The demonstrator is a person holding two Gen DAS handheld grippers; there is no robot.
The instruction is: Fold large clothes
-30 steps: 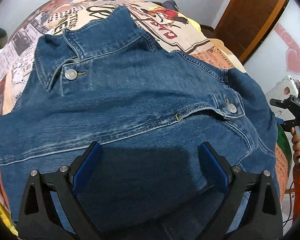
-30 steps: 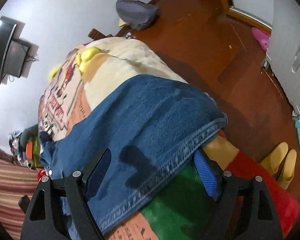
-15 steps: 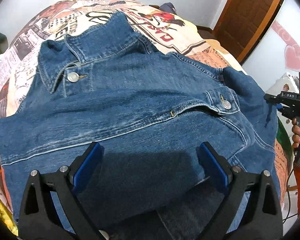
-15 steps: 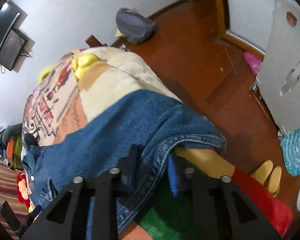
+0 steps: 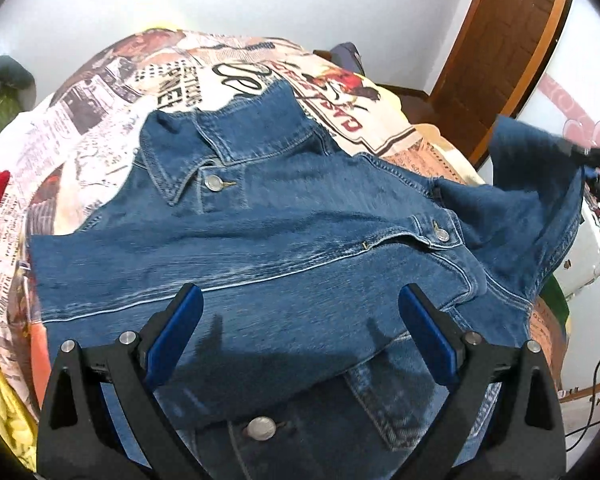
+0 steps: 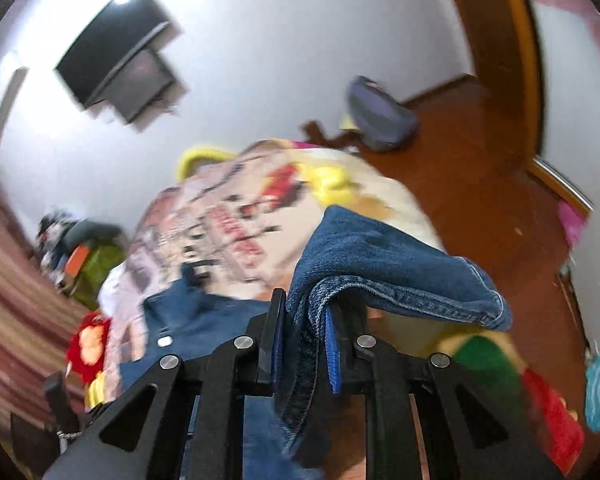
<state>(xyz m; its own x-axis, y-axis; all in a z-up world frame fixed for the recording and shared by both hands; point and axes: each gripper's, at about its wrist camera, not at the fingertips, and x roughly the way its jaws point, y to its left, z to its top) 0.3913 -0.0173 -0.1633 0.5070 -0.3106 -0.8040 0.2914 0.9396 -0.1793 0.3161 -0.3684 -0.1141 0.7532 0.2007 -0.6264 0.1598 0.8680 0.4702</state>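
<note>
Since the earlier frame the right tongs (image 6: 302, 344) had pinched and lifted the sleeve (image 6: 384, 268) of the denim jacket (image 5: 260, 240) on the bed (image 5: 100, 128), while the left tongs (image 5: 300, 332) hovered spread above it; the sleeve should be carried flat across the chest.

White walls (image 6: 260, 40) all round. Flat-screen TV (image 6: 116, 60) mounted high on far wall, glare on its top edge. Floor (image 6: 480, 168) is reddish-brown wood w/ a sheen. Brown wooden door (image 5: 512, 40) w/ lighter frame stands at rt, pink heart decals (image 5: 588, 132) on wall beside it. Bed covered by a newspaper-print blanket (image 5: 148, 92). Grey-purple bag (image 6: 380, 120) on floor near the corner. Striped red-and-tan fabric (image 6: 16, 300) at left edge, poss. a curtain; too blurred to say.
</note>
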